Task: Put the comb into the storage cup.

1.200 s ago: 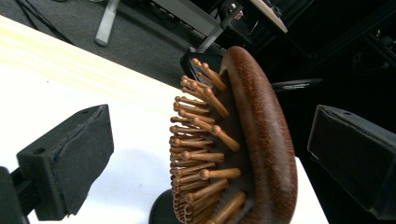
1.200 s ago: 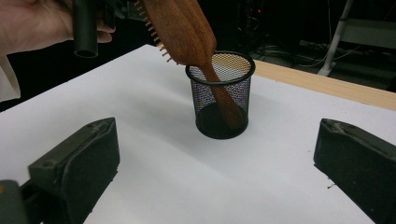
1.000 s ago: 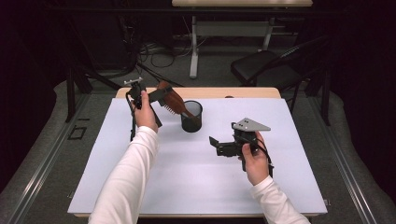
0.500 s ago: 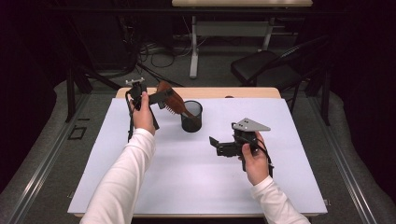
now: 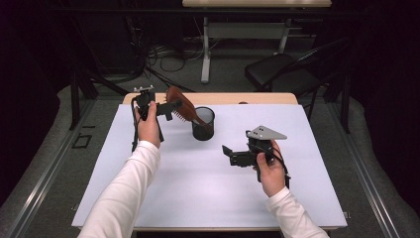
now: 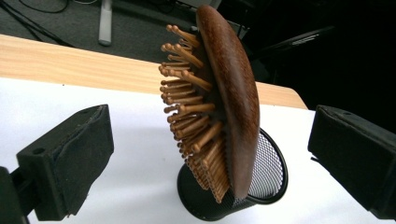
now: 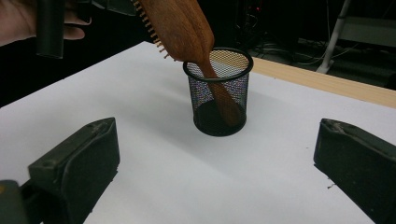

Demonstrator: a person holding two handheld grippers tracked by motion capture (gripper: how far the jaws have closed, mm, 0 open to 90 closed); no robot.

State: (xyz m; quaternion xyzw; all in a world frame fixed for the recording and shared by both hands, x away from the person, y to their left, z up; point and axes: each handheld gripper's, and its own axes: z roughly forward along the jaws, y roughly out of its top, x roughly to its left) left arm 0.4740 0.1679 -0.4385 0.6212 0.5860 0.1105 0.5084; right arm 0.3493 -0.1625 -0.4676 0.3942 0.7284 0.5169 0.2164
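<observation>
**A:** So where's the wooden paddle hairbrush [image 5: 181,106] sitting right now?

**B:** Handle-down in the black mesh pencil cup [image 5: 203,124], at about 12 o'clock on the white table cover [image 5: 198,188] in the high view. The head sticks out of the cup and tilts toward 10 o'clock, leaning over the rim. In the left gripper view you get the wooden pins [image 6: 191,116] pointing to 9 o'clock and the smooth brown back facing 3.

**A:** And the left gripper [image 5: 166,109]?

**B:** Up at 10 o'clock of the cup, right beside the brush head. Its jaws are spread wide, one on each side of the brush in its own camera, neither pad touching it as far as I can see. So nothing clamped.

**A:** Right gripper [image 5: 232,153]?

**B:** Jaws apart too, holding nothing. It hangs over bare table at roughly 4 o'clock from the cup, well apart from it, and pointing toward it. Its view looks straight at the cup with the handle slanting down inside the mesh, the other hand [image 7: 18,21] at the top left corner.
</observation>
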